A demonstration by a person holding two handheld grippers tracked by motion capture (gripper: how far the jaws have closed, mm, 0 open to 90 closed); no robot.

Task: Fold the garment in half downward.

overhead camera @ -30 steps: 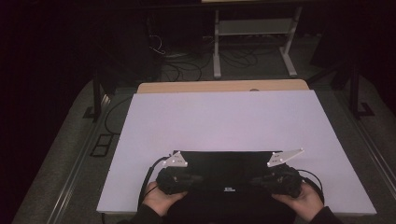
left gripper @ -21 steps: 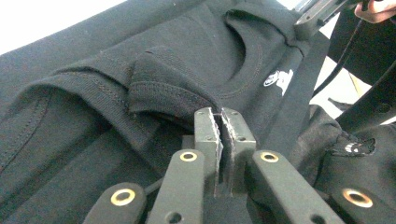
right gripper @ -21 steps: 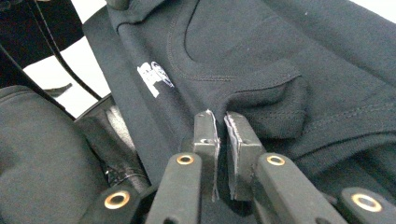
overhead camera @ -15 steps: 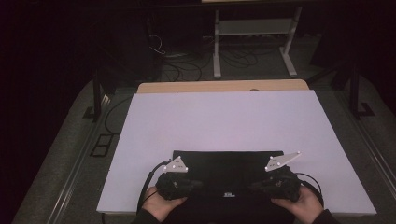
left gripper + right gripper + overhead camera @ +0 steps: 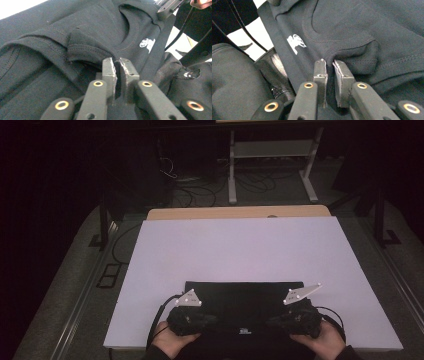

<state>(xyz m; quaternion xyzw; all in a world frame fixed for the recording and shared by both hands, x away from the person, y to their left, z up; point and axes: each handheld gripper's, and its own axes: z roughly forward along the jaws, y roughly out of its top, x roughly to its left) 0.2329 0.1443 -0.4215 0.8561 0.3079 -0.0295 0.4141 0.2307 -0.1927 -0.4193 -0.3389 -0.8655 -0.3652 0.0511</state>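
Table (image 5: 240,250) space dominates the high view, its pale top left bare beyond a black T-shirt (image 5: 243,296) folded into a broad band along the near edge, close to the person so both hands reach it. The shirt lies with its collar (image 5: 125,27) and small white logo (image 5: 296,43) near the middle. The left gripper (image 5: 117,65) and the right gripper (image 5: 330,67) sit at opposite ends of the fold, apparently to keep the layers even. Each pair of jaws has just been opening and now stands a narrow slit apart; a thin tuck of cloth sits in each gap, seemingly no longer pinched, which suggests a release after a fold.
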